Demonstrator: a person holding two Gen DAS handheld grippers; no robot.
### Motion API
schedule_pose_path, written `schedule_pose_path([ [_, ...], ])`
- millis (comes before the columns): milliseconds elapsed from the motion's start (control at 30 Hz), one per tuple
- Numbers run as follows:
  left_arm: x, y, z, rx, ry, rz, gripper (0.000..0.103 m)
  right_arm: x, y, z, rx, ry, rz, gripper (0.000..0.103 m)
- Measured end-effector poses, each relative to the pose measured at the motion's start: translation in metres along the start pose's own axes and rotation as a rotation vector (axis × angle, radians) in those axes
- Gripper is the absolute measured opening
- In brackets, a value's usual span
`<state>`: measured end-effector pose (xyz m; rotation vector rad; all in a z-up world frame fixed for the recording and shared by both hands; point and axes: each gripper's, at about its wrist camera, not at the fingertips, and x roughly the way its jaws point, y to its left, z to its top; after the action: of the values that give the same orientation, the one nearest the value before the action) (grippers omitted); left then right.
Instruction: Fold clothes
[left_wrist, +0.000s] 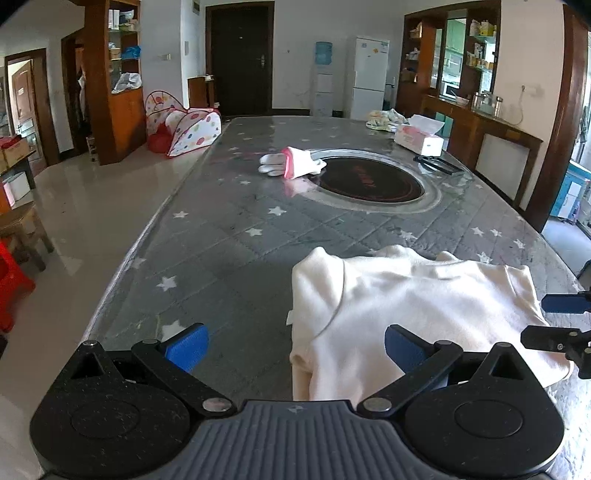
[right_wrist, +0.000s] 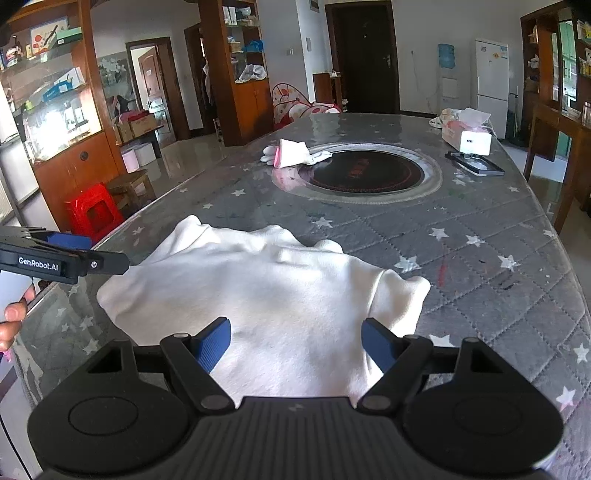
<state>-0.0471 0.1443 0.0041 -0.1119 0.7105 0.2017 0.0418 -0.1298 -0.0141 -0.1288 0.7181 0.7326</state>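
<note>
Here, a cream-white knitted garment (right_wrist: 266, 295) is laid on the grey star-quilted counter (right_wrist: 480, 236), at its near edge, so that folds can be pressed flat. It looks partly folded: a bulky rectangle, with a sleeve lump at 2 o'clock. The left gripper (left_wrist: 295, 349) is held wide, nothing gripped; the right gripper (right_wrist: 295, 343) is also parted, hovering empty over the cloth.

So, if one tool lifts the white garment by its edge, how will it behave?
The white garment would probably sag limply: it already lies in soft wrinkles. It looks thin and likely light. On the glossy table, a push may slide or bunch it.
</note>
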Motion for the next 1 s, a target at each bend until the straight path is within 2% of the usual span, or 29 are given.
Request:
schedule_pose_path([
  [333, -0.033, 0.005, -0.018, -0.057, -0.025, -0.002, 0.103, -0.022, 0.015, -0.014, -0.018, -0.042, 0.017, 0.080],
  [567, -0.048, -0.011, -0.034, -0.013, -0.032, 0.047, 0.103, -0.037, 0.026, -0.031, -0.037, -0.052, 0.016, 0.080],
  [767, -0.040, -0.017, -0.032, 0.020, -0.009, 0.026, 0.103, -0.039, 0.035, -0.028, -0.083, -0.046, 0.013, 0.080],
  [867, -0.036, -0.018, -0.031, 0.031, -0.010, 0.038, 0.103, -0.038, 0.038, -0.024, -0.097, -0.049, 0.017, 0.080],
  [1000, -0.029, -0.012, -0.029, 0.000, 0.009, 0.031, 0.103, -0.033, 0.042, -0.022, -0.112, -0.042, 0.027, 0.079],
])
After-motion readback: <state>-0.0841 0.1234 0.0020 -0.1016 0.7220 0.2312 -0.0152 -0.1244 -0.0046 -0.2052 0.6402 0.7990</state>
